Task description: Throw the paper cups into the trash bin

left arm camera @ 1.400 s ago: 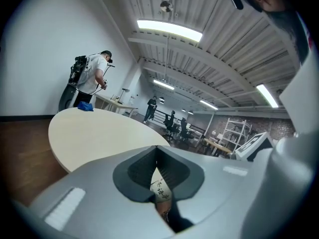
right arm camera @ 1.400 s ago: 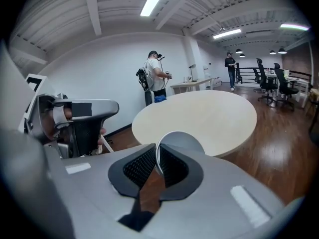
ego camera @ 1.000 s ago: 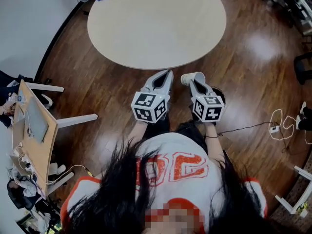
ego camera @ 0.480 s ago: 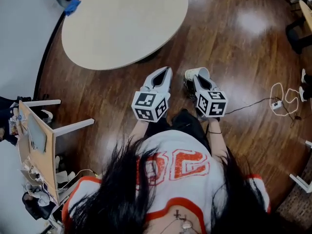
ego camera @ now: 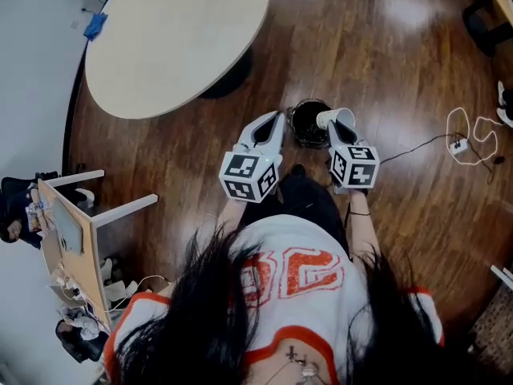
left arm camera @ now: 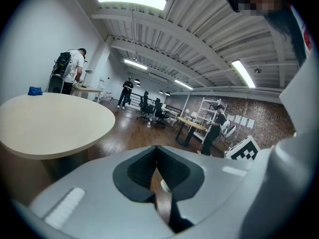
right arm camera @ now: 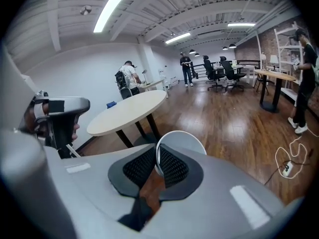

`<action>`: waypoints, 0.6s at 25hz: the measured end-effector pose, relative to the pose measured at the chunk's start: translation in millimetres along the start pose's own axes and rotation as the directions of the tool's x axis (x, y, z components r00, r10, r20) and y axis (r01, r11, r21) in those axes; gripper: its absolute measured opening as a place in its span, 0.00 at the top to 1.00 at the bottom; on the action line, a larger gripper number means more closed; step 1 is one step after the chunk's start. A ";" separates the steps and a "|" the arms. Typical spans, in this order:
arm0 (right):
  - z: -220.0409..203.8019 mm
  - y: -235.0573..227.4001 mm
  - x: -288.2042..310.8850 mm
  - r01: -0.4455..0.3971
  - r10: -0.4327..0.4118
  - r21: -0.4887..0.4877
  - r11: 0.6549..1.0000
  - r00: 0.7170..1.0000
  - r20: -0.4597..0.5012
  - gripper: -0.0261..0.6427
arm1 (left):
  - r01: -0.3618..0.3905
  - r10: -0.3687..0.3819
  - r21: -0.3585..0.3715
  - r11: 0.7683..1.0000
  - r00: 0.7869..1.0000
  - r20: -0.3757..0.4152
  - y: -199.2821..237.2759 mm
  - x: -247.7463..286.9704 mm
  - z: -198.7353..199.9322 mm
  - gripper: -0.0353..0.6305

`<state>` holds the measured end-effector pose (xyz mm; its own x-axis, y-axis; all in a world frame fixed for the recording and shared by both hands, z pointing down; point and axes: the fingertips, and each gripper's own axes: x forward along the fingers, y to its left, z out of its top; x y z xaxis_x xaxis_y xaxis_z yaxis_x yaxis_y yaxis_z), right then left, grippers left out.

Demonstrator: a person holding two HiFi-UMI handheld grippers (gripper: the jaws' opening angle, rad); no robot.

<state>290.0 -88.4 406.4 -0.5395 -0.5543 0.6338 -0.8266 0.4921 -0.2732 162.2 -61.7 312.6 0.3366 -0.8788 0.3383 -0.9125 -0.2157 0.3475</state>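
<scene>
A white paper cup (ego camera: 337,118) lies on its side in my right gripper (ego camera: 330,127), whose jaws are shut on the cup's wall. In the right gripper view the cup (right arm camera: 183,141) sticks out past the fingertips, mouth toward the camera. A black round trash bin (ego camera: 304,123) stands on the wood floor just ahead of both grippers; the cup hangs over its right rim. My left gripper (ego camera: 271,122) is level with the bin's left side, jaws together and nothing in them. In the left gripper view my left gripper (left arm camera: 157,151) shows only floor through its slit.
A round beige table (ego camera: 176,38) with a blue cloth (ego camera: 94,26) stands to the upper left, seen too as the table (right arm camera: 129,111). A wooden desk (ego camera: 68,235) is at far left. A cable with a power strip (ego camera: 459,143) lies on the floor at right. People stand far off.
The person has turned right, away from the table, which has slid to the upper left. The black bin has come into view under the grippers. The cup stays gripped.
</scene>
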 end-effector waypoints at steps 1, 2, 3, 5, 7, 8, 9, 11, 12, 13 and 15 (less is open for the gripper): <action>-2.3 -4.6 0.0 0.011 -0.011 0.003 1.000 1.000 -0.002 0.92 | 0.004 -0.004 0.002 1.000 1.000 -0.005 -1.1 1.0 -2.4 0.95; -4.7 -8.4 0.2 0.019 -0.019 0.009 1.000 1.000 -0.003 0.92 | 0.009 -0.009 0.002 1.000 1.000 -0.011 -1.3 2.5 -5.6 0.95; -7.1 -11.5 0.8 0.025 -0.025 0.018 1.000 1.000 -0.003 0.92 | 0.015 -0.015 0.000 1.000 1.000 -0.020 -0.8 5.0 -10.0 0.95; -11.0 -16.2 1.2 0.037 -0.038 0.042 0.998 0.999 0.002 0.92 | 0.028 -0.028 -0.005 1.000 0.998 -0.051 0.8 11.8 -20.2 0.95; -16.5 -20.1 0.8 0.052 -0.052 0.061 0.997 0.999 0.002 0.92 | 0.042 -0.042 0.004 0.999 0.997 -0.071 1.0 19.7 -29.2 0.95; -19.6 -22.3 1.4 0.058 -0.058 0.065 0.996 0.998 -0.002 0.92 | 0.046 -0.045 0.015 0.999 0.996 -0.075 0.9 24.7 -33.5 0.95; -22.3 -24.6 2.8 0.061 -0.061 0.065 0.996 0.998 -0.005 0.92 | 0.046 -0.044 0.030 0.998 0.996 -0.079 1.0 30.6 -38.3 0.95; -27.1 -28.3 6.9 0.060 -0.059 0.060 0.996 0.998 -0.010 0.92 | 0.053 -0.046 0.063 0.997 0.994 -0.094 0.5 43.8 -49.9 0.95; -30.3 -30.3 9.1 0.058 -0.057 0.054 0.997 0.998 -0.014 0.92 | 0.065 -0.056 0.072 0.995 0.992 -0.109 -1.2 50.2 -57.4 0.95; -34.6 -32.8 11.6 0.056 -0.055 0.045 0.997 0.998 -0.022 0.92 | 0.082 -0.072 0.074 0.994 0.989 -0.129 -4.1 56.0 -66.0 0.95; -44.8 -38.0 19.1 0.051 -0.050 0.015 0.999 0.998 -0.046 0.92 | 0.119 -0.106 0.066 0.991 0.979 -0.174 -11.3 64.3 -83.8 0.95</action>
<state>318.2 -87.6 461.3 -0.4894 -0.5469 0.6793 -0.8552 0.4534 -0.2510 213.6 -80.1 403.7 0.4669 -0.7631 0.4468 -0.8792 -0.3464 0.3271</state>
